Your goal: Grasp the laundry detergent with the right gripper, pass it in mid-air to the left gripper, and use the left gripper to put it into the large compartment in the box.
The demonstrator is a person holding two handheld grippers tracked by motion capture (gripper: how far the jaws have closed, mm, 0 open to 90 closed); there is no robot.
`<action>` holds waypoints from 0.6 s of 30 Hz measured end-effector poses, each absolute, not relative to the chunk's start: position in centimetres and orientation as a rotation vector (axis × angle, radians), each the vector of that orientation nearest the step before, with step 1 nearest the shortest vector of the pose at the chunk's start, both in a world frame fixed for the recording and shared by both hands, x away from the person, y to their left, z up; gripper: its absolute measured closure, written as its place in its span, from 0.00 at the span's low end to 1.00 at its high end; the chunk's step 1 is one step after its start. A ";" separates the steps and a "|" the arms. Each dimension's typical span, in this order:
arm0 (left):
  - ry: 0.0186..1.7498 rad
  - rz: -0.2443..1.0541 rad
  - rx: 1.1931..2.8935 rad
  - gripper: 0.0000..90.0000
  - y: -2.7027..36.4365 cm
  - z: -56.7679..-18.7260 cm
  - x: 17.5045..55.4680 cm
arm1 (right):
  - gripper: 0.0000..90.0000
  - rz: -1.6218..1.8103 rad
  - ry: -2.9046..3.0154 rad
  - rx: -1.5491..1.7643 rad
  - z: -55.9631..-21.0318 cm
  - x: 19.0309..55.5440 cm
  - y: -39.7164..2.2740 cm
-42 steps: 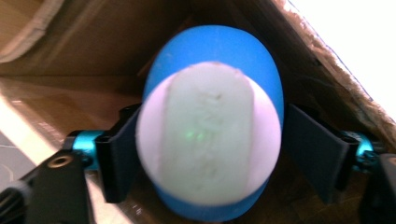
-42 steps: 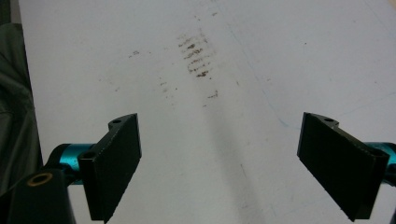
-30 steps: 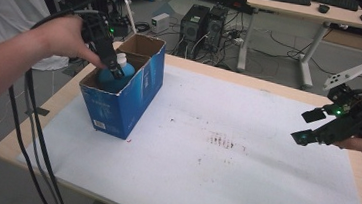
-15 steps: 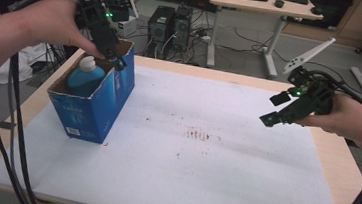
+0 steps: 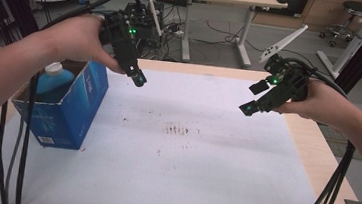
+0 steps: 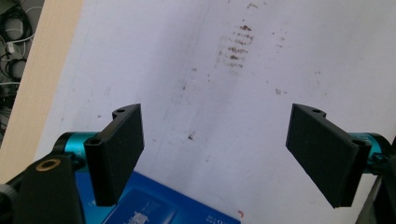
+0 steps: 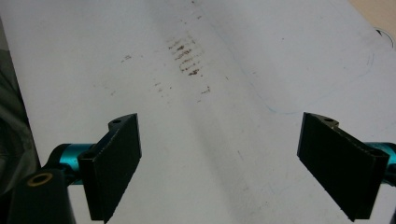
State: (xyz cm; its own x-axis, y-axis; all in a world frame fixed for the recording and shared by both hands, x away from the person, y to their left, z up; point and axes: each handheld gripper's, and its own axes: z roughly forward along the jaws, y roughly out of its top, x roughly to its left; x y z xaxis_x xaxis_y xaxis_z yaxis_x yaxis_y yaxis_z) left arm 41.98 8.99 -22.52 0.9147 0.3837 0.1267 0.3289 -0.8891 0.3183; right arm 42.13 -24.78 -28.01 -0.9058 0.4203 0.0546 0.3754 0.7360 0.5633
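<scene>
At nine o'clock we see the open blue cardboard box (image 5: 65,108), standing on the white-covered table (image 5: 187,173), holding what looks like a blue white-capped bottle (image 5: 53,79). Farther off, the left gripper (image 5: 138,79) and the right gripper (image 5: 246,108) hover spread, empty.

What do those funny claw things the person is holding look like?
Each hand carries a black gripper, the left gripper and the right gripper, with a small green light glowing on its body. Seen close, each ends in two flat black pads fixed on shiny teal posts. Thick black cables trail from them. The forearms are bare, with no sleeves.
</scene>
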 end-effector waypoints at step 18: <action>0.530 0.218 2.806 0.22 8.1 -25.3 42.3 | 0.15 0.893 2.864 0.641 -27.7 41.9 -24.6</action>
